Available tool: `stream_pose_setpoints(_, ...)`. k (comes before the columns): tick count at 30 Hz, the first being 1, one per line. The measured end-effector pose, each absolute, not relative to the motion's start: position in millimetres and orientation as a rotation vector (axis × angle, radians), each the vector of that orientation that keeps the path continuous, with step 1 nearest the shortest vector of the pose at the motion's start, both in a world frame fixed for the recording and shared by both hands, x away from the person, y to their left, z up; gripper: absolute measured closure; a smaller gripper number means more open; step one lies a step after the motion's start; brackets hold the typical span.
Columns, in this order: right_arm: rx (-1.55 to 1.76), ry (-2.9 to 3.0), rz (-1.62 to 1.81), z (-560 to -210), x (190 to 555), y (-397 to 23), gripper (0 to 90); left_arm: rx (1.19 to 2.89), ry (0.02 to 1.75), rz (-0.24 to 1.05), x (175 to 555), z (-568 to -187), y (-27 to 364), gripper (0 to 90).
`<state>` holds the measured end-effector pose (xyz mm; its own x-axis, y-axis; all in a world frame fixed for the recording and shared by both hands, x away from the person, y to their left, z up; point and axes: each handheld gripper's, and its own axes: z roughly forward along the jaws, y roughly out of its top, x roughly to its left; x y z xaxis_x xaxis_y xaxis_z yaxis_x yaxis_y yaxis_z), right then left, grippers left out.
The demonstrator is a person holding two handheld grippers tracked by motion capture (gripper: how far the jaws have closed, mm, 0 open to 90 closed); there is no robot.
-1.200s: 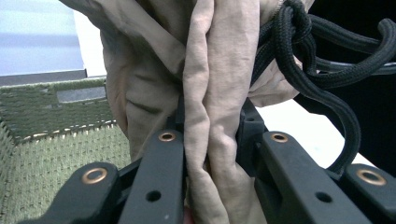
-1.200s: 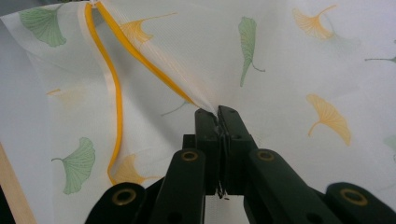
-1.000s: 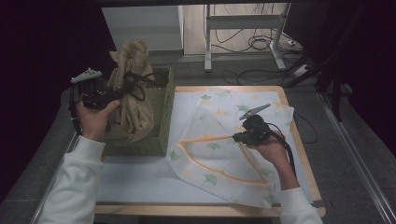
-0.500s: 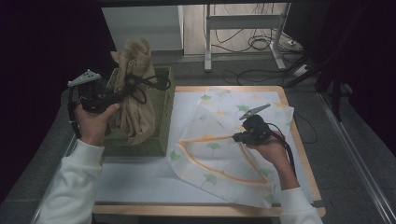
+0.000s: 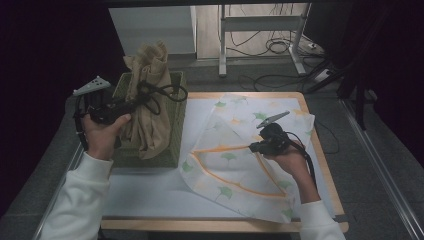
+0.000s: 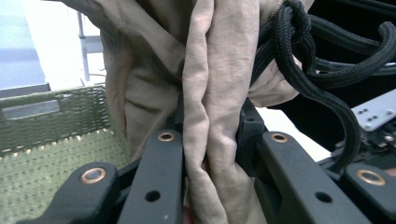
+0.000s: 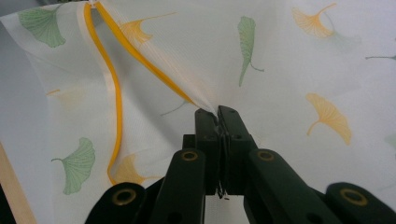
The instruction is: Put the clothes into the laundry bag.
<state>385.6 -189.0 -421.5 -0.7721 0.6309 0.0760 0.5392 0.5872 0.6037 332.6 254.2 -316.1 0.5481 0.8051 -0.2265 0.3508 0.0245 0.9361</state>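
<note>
High view first: a tan cloth bag (image 5: 150,107) hangs bunched and upright over a green woven basket (image 5: 172,125) at the left end of the table (image 5: 220,222), its lower part draping down the basket's front side. The left gripper (image 5: 131,104) has it by the gathered middle — in the left gripper view both jaws press into the folds of the tan fabric (image 6: 210,116), with a knotted black cord (image 6: 299,51) looping just beside the grip and the basket's green weave (image 6: 51,154) showing behind. Whether the bag's bottom rests inside the basket or merely against it I cannot quite tell from up here.

To the right lies a white cloth printed with green and orange ginkgo leaves (image 5: 240,160), spread across the tabletop and edged with an orange band (image 5: 235,148). The right gripper (image 5: 251,147) is clenched on a fold of it — the right gripper view shows the jaws (image 7: 217,114) pinched tight together on a small peak of the fabric where the yellow-orange trim (image 7: 114,93) runs in. White sleeves (image 5: 75,200) reach in from the near edge.
</note>
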Motion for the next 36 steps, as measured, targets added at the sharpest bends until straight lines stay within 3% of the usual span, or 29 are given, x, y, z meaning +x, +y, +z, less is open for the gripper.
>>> stream_pose_setpoints(36,1.001,2.662,0.939,-423.6,387.2,-187.9,86.7,1.617,0.917,0.412,307.7,-313.2,227.3,76.5)
